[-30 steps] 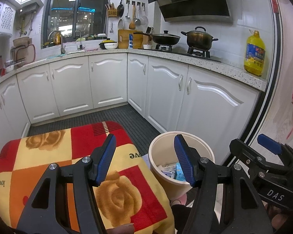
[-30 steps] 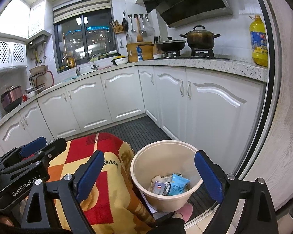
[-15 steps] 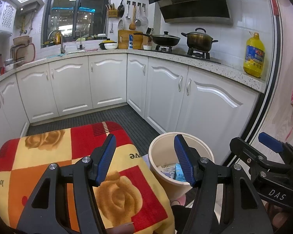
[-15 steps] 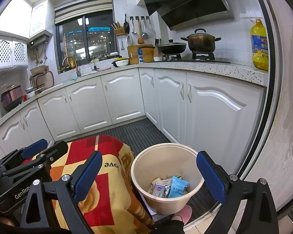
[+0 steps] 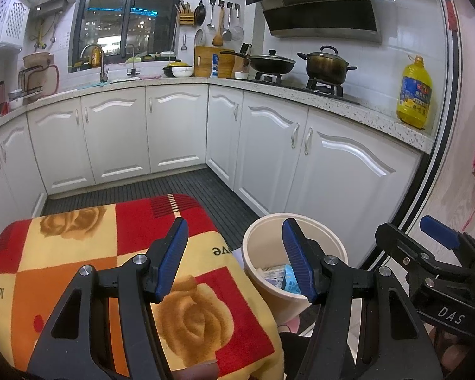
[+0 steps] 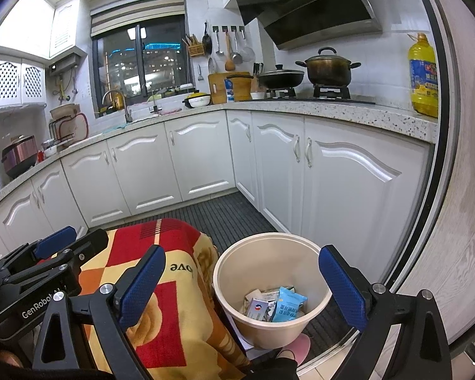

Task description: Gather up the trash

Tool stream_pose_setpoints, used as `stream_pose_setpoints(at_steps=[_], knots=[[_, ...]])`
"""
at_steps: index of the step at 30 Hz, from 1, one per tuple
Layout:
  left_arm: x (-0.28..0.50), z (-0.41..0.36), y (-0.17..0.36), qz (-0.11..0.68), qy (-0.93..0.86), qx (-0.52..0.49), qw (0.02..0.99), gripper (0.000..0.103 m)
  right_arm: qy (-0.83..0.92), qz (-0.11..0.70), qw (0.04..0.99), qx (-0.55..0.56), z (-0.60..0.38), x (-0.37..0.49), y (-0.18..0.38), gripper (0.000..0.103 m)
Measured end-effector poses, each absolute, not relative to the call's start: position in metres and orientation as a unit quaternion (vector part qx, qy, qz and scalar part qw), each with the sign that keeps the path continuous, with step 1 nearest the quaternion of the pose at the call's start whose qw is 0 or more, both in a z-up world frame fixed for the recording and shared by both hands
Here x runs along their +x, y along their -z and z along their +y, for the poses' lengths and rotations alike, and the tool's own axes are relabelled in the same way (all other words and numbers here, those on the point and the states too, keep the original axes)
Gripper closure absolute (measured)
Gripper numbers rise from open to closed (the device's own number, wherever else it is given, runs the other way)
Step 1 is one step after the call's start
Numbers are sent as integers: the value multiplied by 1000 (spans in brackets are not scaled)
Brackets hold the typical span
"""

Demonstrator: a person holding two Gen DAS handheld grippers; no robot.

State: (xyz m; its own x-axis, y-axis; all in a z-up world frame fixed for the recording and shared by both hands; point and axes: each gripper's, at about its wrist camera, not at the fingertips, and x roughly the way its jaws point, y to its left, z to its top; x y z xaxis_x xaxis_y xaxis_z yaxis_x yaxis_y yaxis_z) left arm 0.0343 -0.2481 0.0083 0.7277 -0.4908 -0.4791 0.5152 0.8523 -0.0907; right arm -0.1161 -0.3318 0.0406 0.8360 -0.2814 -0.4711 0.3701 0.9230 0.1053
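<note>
A cream round bin (image 6: 270,288) stands on the dark floor beside a table covered with a red, orange and yellow rose cloth (image 6: 177,304). Blue and white packets and wrappers (image 6: 277,304) lie in its bottom. The bin also shows in the left wrist view (image 5: 293,267). My left gripper (image 5: 234,259) is open and empty, above the cloth's right edge. My right gripper (image 6: 240,280) is open wide and empty, held above the bin. Each gripper shows at the edge of the other's view.
White kitchen cabinets (image 5: 174,133) run in an L along the far and right sides. The counter holds pots on a stove (image 5: 326,66) and a yellow oil bottle (image 5: 415,95). A dark ribbed mat (image 6: 215,212) covers the floor. A wood-grain wall (image 6: 468,253) is at right.
Both grippers stay open and empty; the views have shifted only slightly.
</note>
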Motion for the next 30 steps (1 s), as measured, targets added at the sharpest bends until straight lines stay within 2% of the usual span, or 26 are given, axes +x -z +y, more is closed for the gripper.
stream_pose_setpoints(at_steps=[30], knots=[[34, -249, -2, 260, 275, 31, 925, 42, 171, 237, 951, 97, -339, -112, -35, 6]])
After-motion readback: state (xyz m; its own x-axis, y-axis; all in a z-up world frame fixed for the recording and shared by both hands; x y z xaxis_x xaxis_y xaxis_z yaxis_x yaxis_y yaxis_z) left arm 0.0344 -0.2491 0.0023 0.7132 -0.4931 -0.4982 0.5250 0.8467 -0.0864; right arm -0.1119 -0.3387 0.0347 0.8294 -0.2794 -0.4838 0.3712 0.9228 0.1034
